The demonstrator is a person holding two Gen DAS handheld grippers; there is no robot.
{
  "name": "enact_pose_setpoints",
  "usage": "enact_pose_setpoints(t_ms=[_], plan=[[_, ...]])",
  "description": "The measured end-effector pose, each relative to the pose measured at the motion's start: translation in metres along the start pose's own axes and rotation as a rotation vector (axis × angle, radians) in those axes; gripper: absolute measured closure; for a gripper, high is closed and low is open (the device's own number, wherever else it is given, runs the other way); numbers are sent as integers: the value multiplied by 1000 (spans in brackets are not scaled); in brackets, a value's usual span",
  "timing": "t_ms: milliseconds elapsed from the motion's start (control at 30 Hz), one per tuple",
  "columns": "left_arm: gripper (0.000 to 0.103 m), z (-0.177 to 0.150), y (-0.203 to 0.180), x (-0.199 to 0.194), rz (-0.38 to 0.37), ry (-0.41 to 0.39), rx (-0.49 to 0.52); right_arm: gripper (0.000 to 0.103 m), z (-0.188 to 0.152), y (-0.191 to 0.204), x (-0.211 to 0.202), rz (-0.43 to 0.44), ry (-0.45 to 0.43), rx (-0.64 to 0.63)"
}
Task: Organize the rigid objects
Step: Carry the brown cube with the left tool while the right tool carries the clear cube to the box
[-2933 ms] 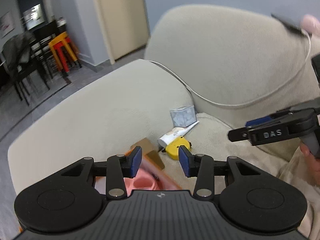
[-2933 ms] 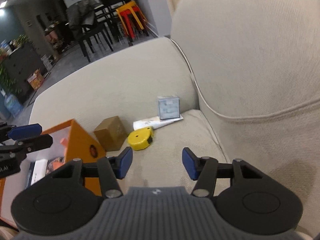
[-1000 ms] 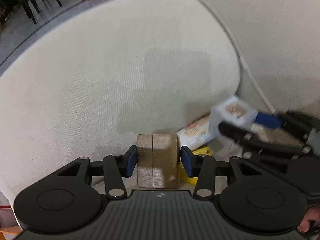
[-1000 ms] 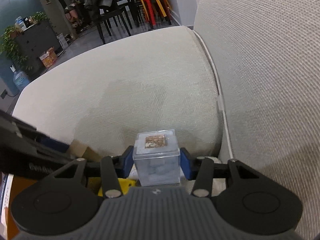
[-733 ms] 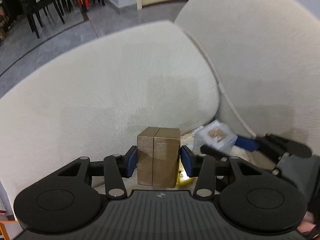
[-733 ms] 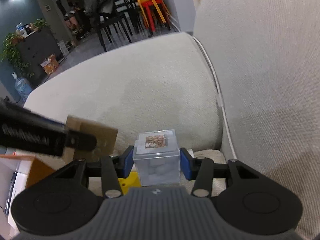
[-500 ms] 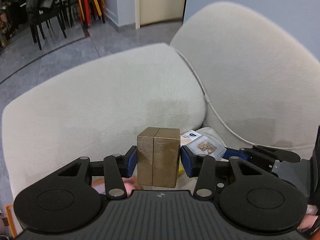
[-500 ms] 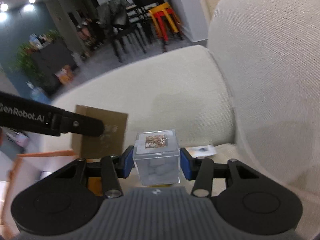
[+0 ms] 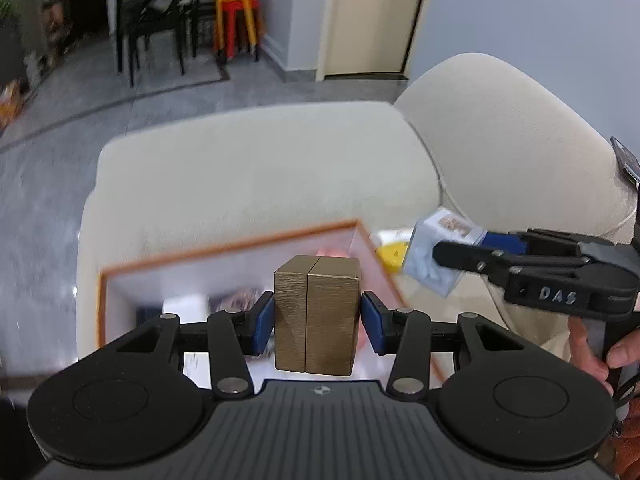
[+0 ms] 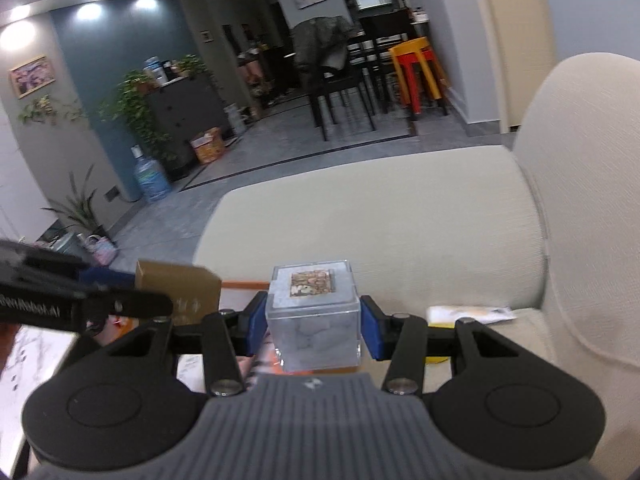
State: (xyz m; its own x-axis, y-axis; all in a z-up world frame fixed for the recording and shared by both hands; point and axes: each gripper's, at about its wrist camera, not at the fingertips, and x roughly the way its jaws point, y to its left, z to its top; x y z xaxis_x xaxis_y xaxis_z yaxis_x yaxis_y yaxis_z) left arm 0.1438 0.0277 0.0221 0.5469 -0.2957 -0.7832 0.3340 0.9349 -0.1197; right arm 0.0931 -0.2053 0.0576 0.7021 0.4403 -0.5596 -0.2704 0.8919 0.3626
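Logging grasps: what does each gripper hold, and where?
Left gripper: brown box, pinched by its side faces. Right gripper: clear cube, likewise by its sides.

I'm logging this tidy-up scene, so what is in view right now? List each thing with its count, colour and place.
Brown ribbed cardboard box: one, between the left jaws.
Clear plastic cube box: one, pale contents, between the right jaws.
Orange-rimmed storage bin: one, white inside, on the sofa seat below the brown box.
Yellow tape measure: one, on the seat beside the bin.
Cream fabric sofa: one, under everything.
Stacked stools: yellow over red, far room.
Left gripper: black, blue pads.
Right gripper: black, blue pads.
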Motion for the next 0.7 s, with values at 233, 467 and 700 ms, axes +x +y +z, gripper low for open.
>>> enact_pose_setpoints(t_ms=[233, 467, 700], plan=[[51, -28, 27, 17, -58, 34, -90, 55, -22, 36, 4, -12, 48, -74], [51, -36, 43, 48, -74, 86, -116, 55, -37, 59, 19, -24, 116, -134], [51, -46, 32, 70, -143, 163, -125, 55, -34, 51, 21, -79, 81, -100]])
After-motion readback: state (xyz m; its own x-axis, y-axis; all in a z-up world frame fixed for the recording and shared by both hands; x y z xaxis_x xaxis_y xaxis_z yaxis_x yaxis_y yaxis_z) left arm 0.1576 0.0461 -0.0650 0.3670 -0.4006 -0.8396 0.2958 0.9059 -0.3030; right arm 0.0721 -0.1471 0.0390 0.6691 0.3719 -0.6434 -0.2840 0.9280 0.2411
